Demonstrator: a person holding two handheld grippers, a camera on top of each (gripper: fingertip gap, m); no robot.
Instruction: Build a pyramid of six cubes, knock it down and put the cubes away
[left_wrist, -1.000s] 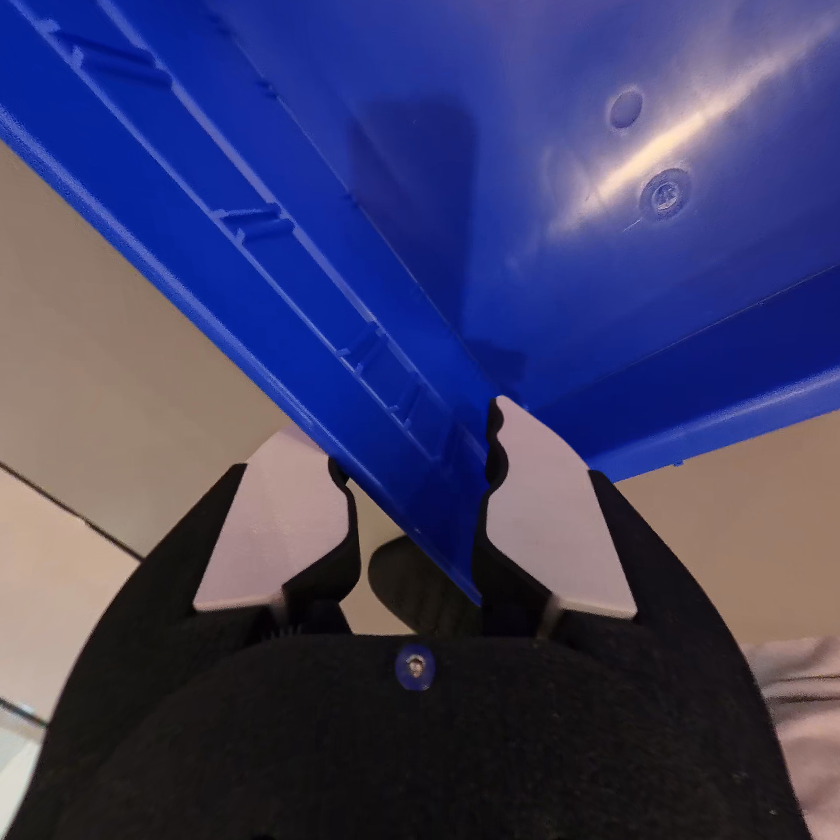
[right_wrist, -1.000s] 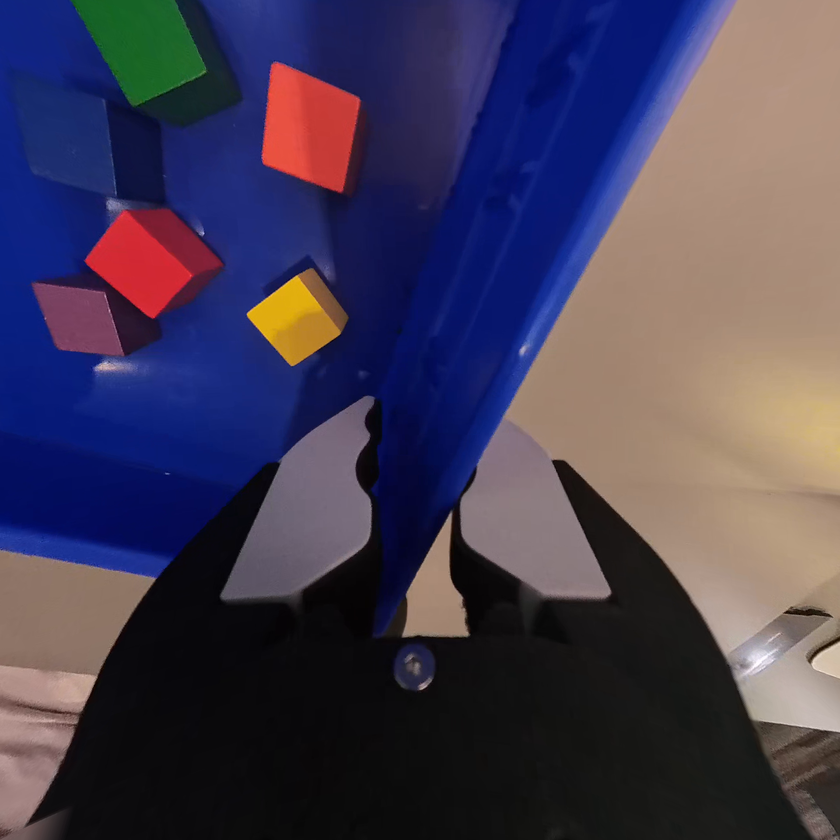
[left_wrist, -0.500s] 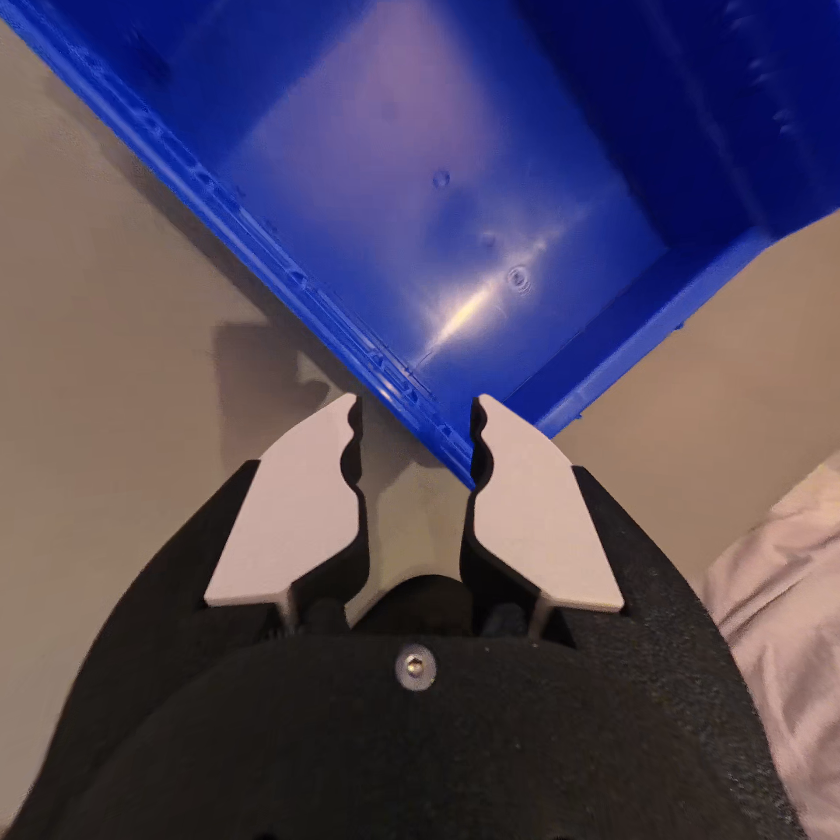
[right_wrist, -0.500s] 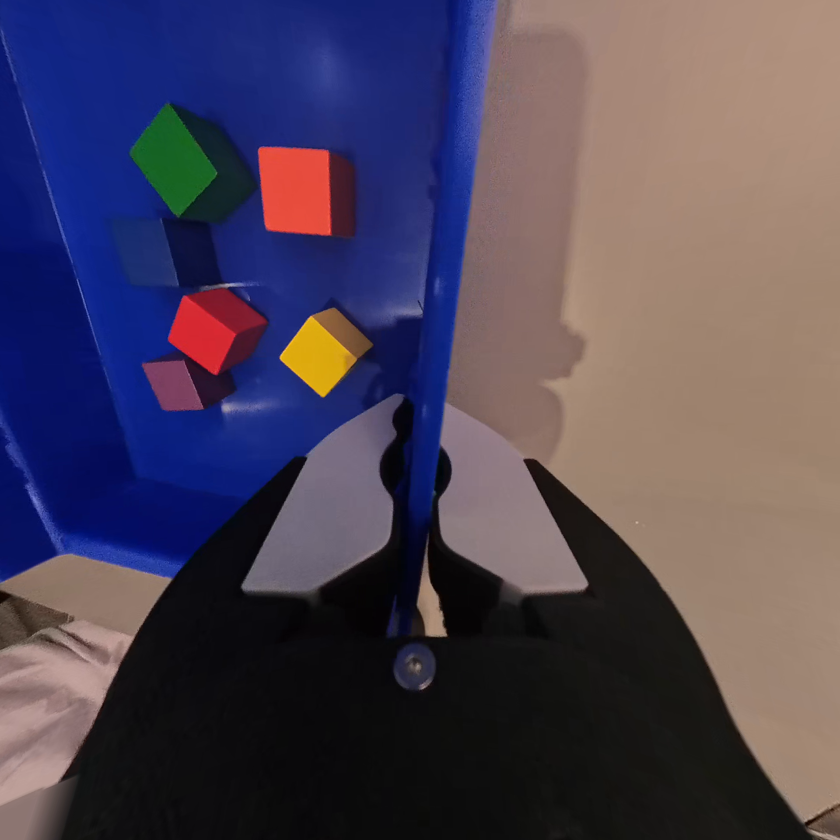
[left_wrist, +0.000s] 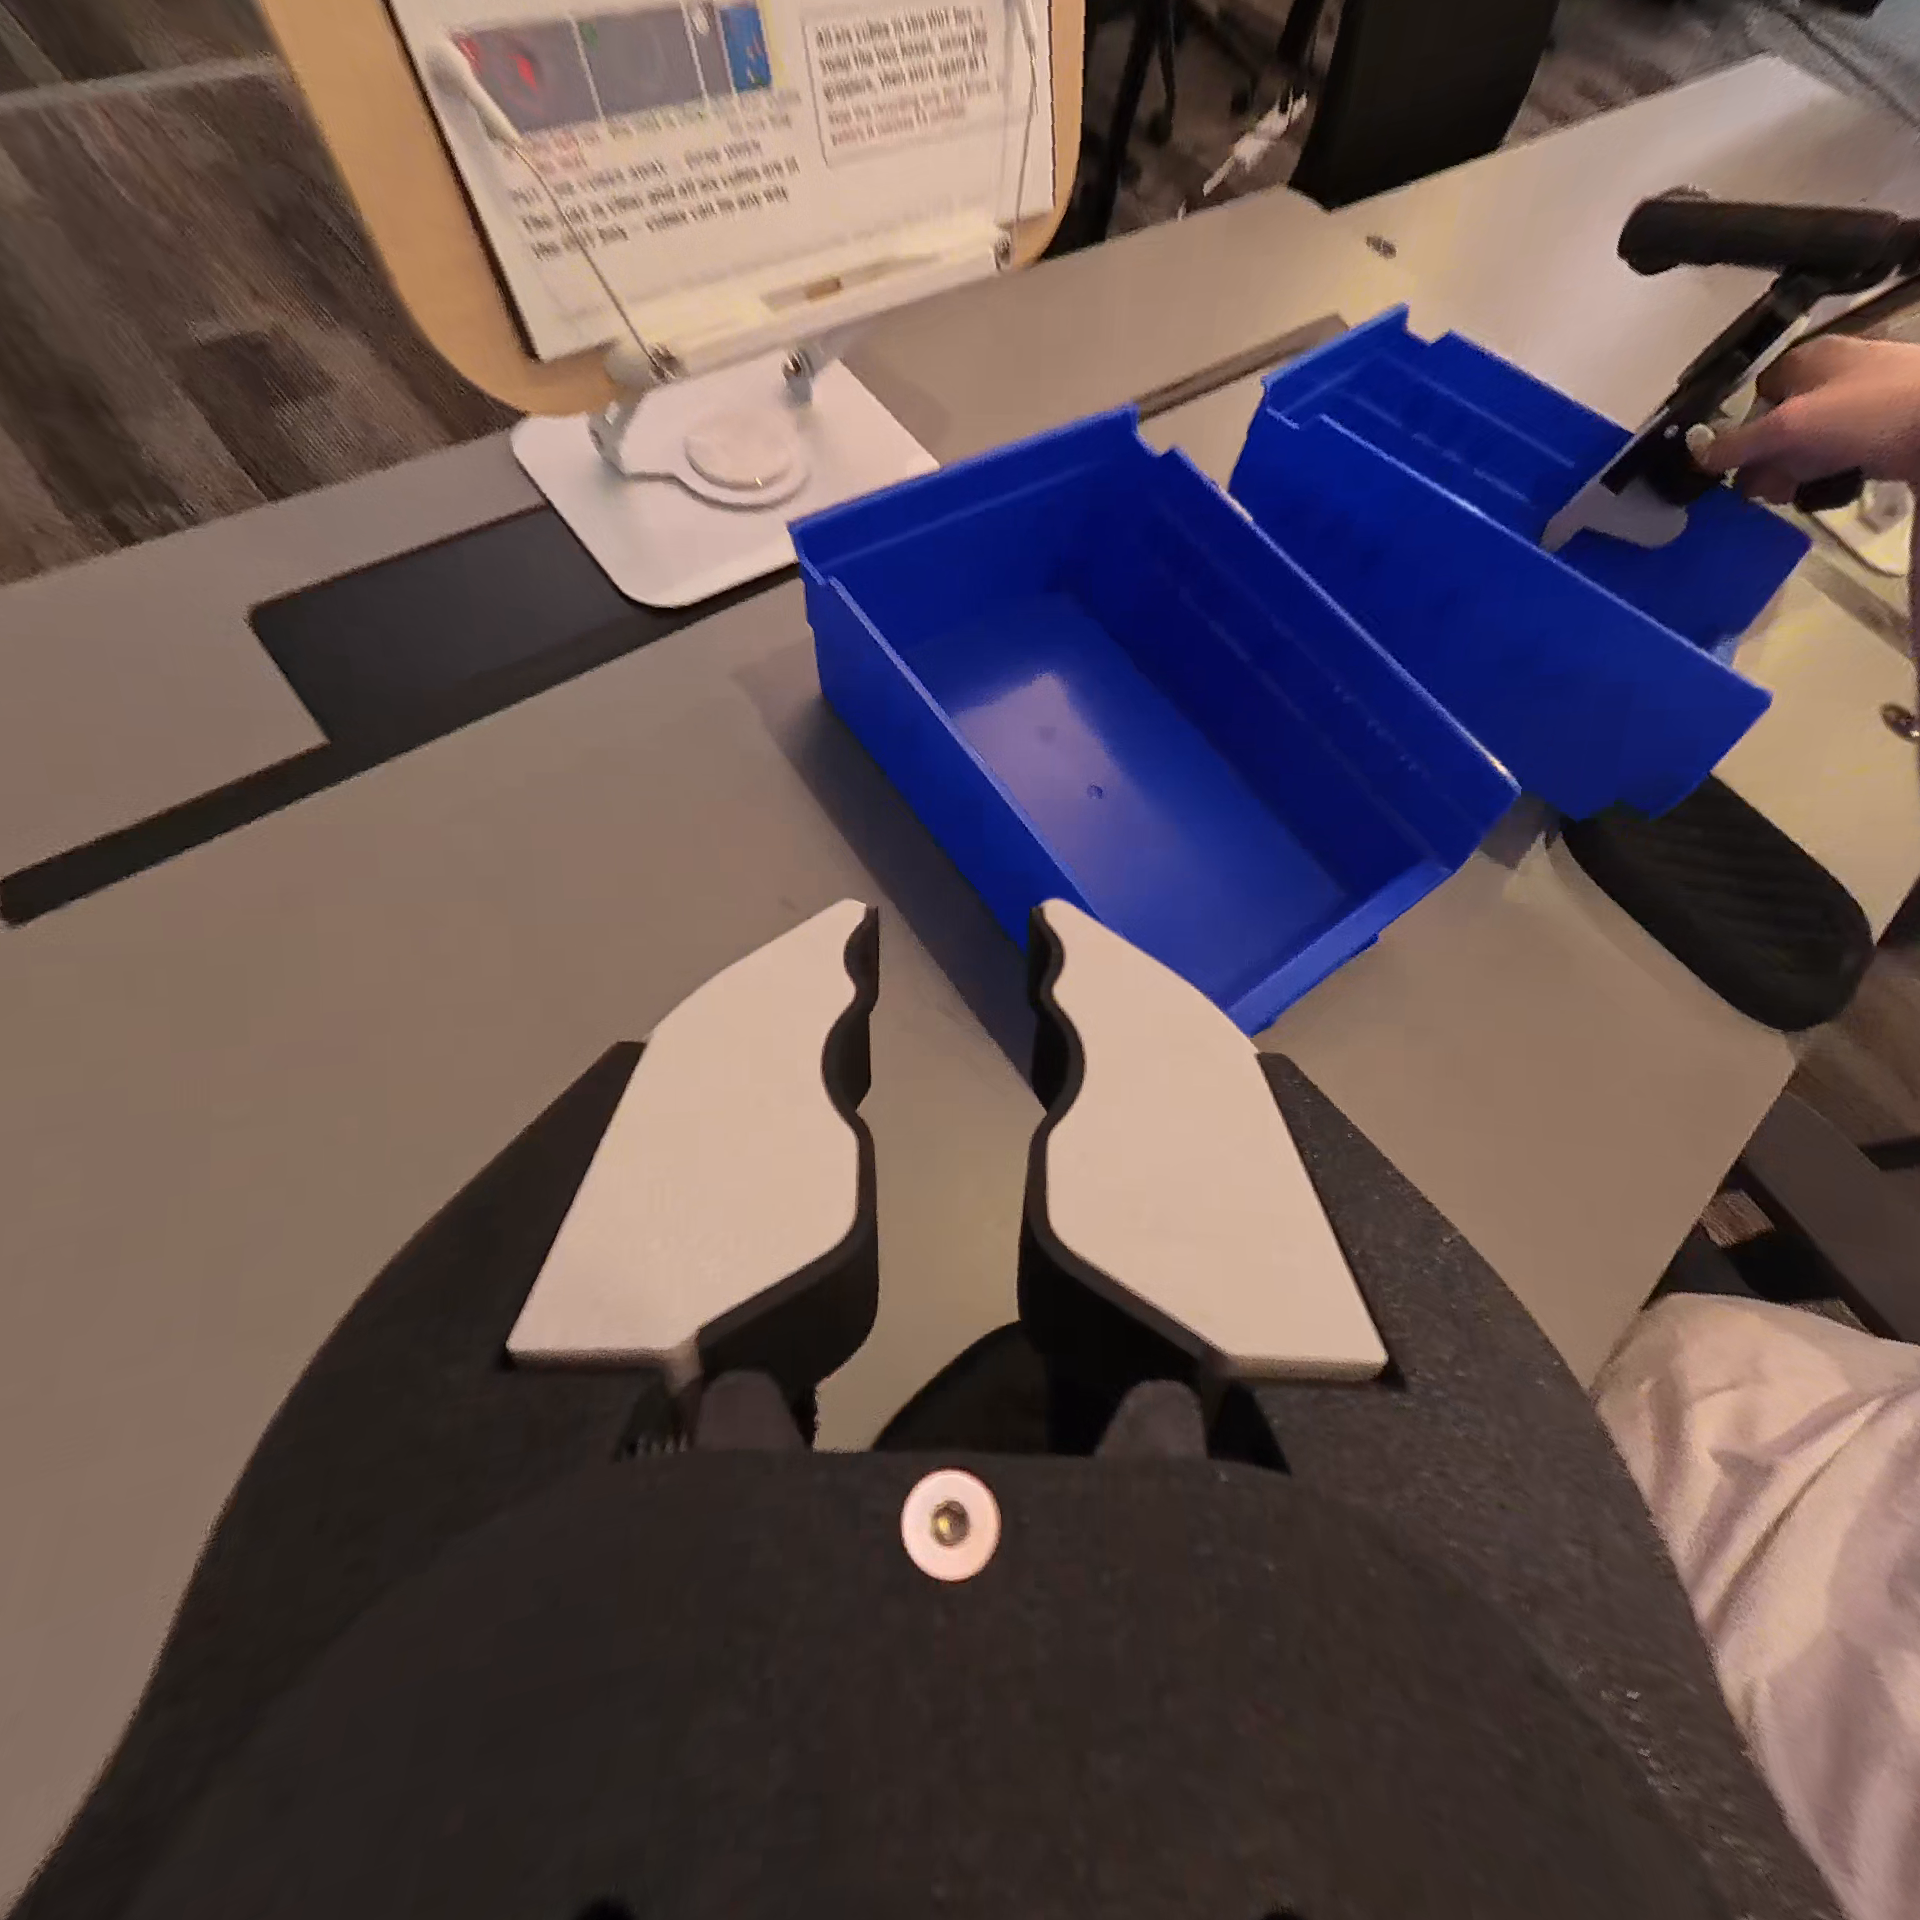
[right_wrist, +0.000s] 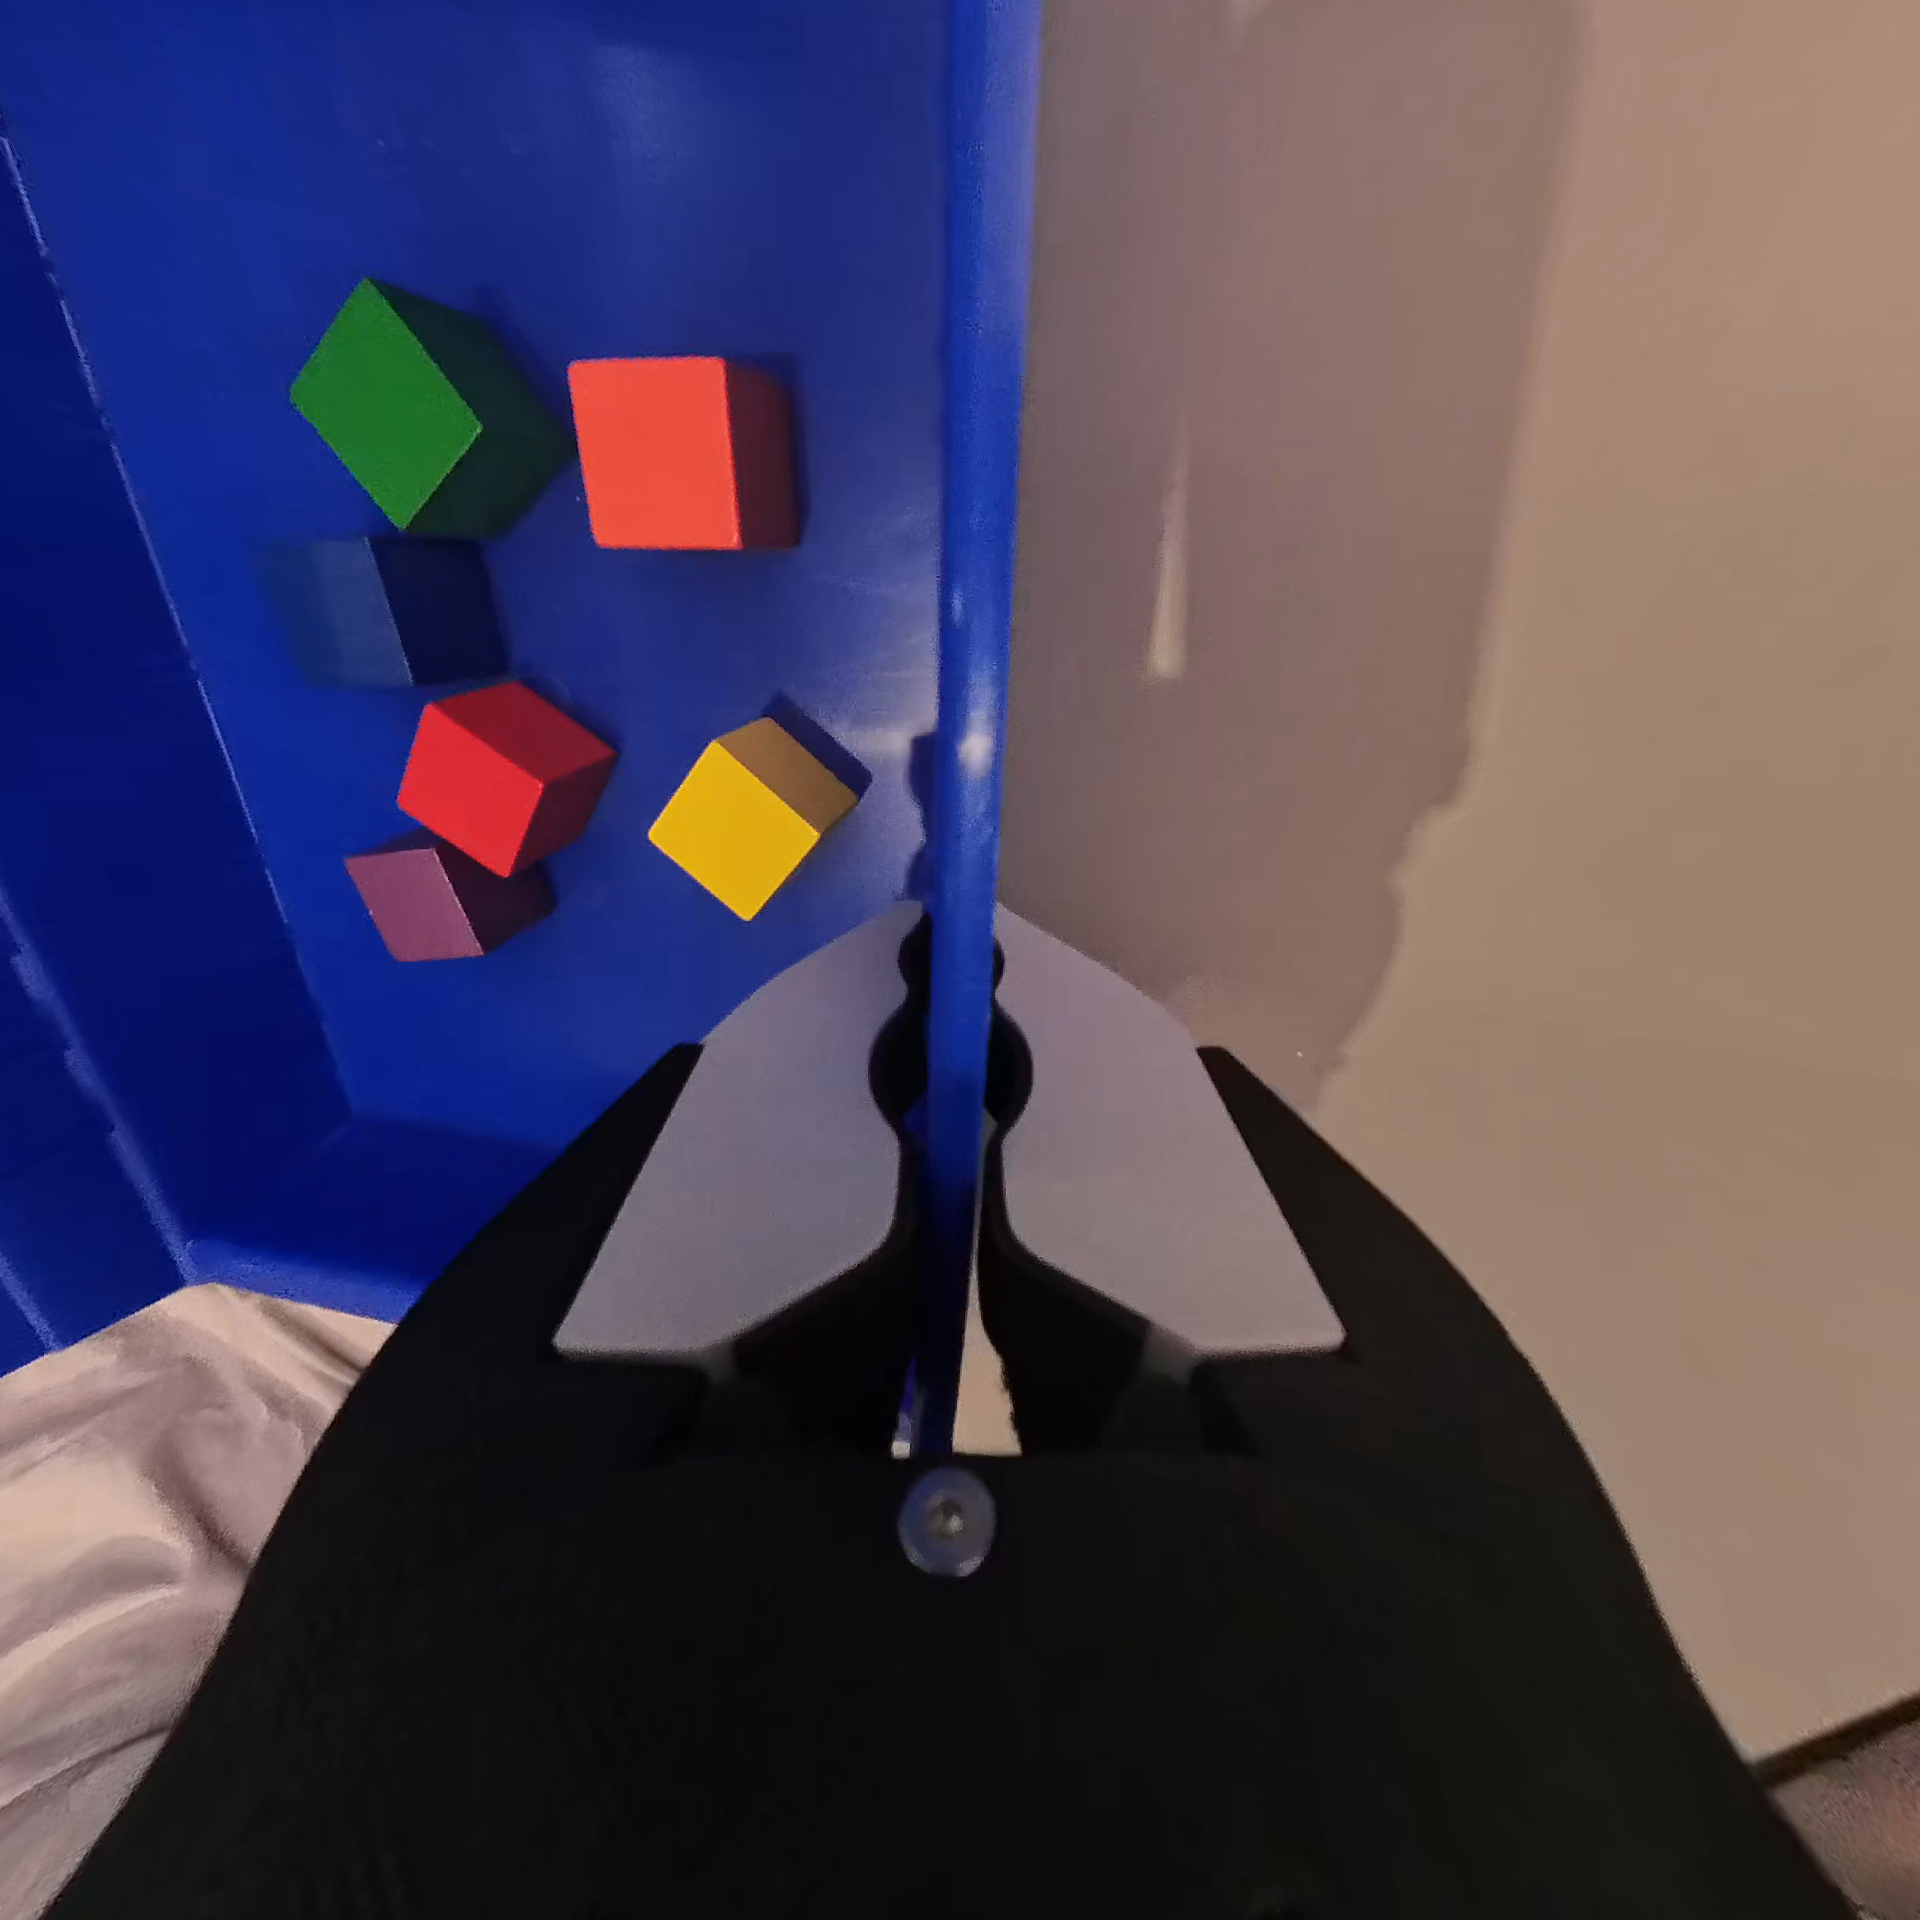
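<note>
six cubes, green (right_wrist: 384, 400), orange (right_wrist: 660, 452), blue (right_wrist: 353, 613), red (right_wrist: 488, 774), yellow (right_wrist: 743, 826) and purple (right_wrist: 421, 899), lie in the far blue bin (right_wrist: 727, 156). our right gripper (right_wrist: 958, 914) clamps its side wall. our left gripper (left_wrist: 953, 914), jaws narrowly parted and holding nothing, hovers over the grey table (left_wrist: 416, 935) just beside the near blue bin (left_wrist: 904, 707).

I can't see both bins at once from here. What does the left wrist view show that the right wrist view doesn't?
Only the left wrist view: the empty bin, the document stand and the open left gripper.

Only the right wrist view: six cubes, including the green cube and yellow cube.

Both: the right gripper, clamped on the wall of the second bin.
</note>
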